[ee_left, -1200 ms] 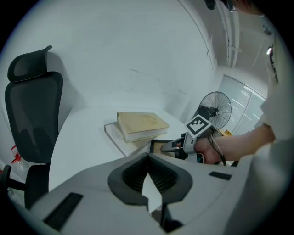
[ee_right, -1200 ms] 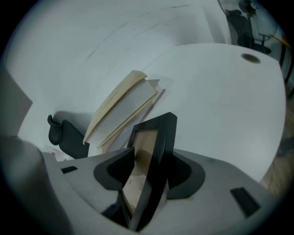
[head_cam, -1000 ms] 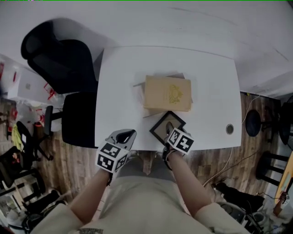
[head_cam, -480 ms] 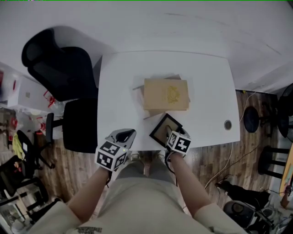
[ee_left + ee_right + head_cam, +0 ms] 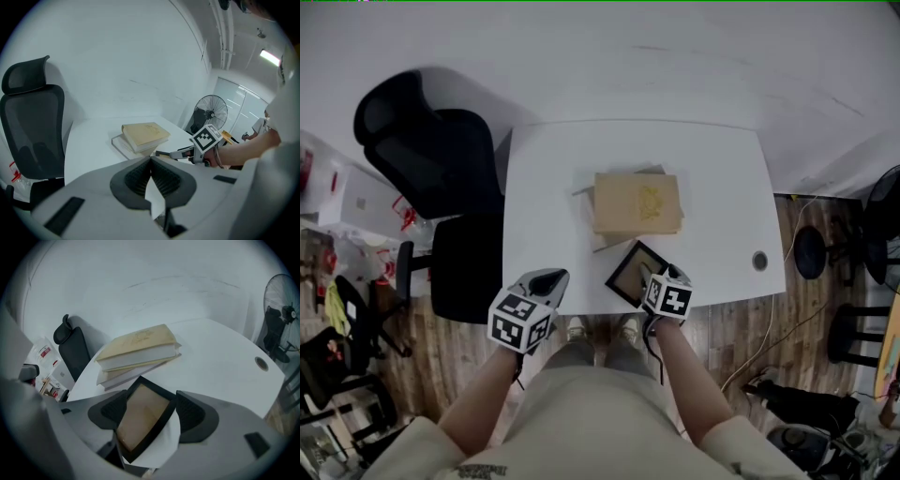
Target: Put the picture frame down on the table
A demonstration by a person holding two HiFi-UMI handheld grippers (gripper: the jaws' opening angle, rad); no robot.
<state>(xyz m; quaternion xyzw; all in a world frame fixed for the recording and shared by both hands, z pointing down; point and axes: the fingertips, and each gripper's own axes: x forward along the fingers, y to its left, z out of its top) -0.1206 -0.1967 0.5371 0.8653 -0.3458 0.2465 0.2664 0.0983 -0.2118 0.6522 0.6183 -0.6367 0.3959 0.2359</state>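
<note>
Two grippers in play. Lower left: left gripper (image 5: pixel 547 279), jaws pressing together on nothing, at the near edge of the table (image 5: pixel 722 187). Lower centre: picture frame (image 5: pixel 628 270), just below the books (image 5: pixel 637 202). Right of it: right gripper (image 5: pixel 651 277), clamping the picture frame; we are aiming to lay it flat before unclamping.

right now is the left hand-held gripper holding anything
No, the left hand-held gripper has its jaws closed together with nothing between them.
</note>
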